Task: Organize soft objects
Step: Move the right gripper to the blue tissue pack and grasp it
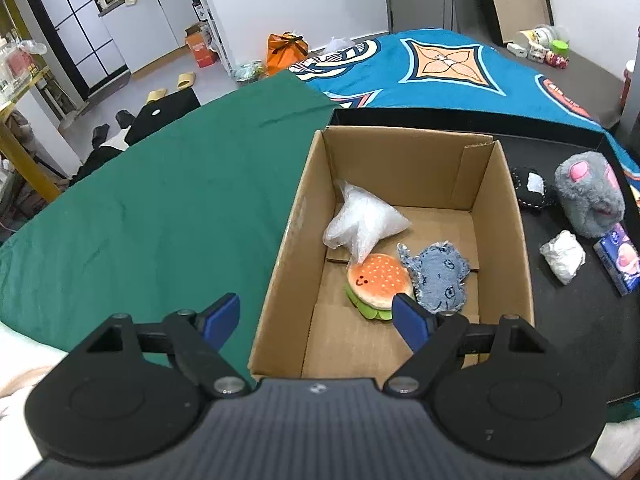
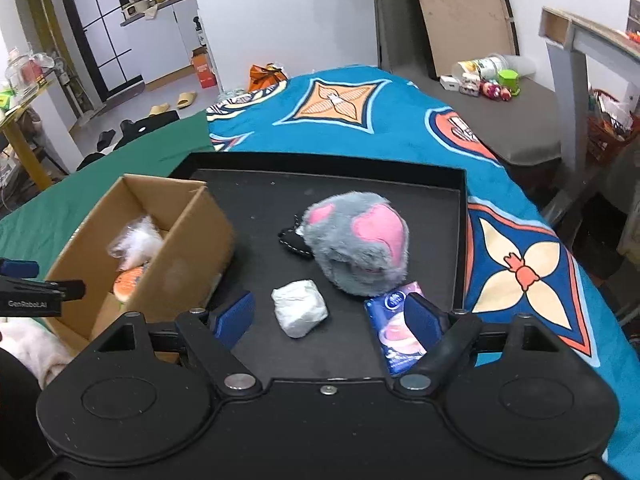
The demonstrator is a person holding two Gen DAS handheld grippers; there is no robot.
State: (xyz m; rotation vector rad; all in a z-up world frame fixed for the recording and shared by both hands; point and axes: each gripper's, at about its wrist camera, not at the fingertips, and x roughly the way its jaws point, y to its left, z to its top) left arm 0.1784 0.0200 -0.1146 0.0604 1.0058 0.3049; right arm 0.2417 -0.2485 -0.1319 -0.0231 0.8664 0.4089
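Observation:
A cardboard box (image 1: 500,208) (image 2: 176,248) holds a clear plastic bag (image 1: 362,220), a burger plush (image 1: 378,284) and a denim plush (image 1: 438,276). On the black tray (image 2: 400,192) lie a grey and pink fluffy plush (image 2: 360,248) (image 1: 588,196), a white wad (image 2: 300,312) (image 1: 562,258), a blue packet (image 2: 394,332) (image 1: 620,264) and a small black stitched item (image 2: 292,242) (image 1: 532,190). My left gripper (image 1: 316,320) is open and empty over the box's near left wall. My right gripper (image 2: 330,318) is open and empty, just above the white wad.
The tray and box rest on a bed with a green sheet (image 1: 140,208) and a blue patterned blanket (image 2: 520,264). Jars and small items (image 2: 486,76) sit on a grey surface at the far right. Slippers and an orange bag (image 1: 286,50) lie on the floor beyond.

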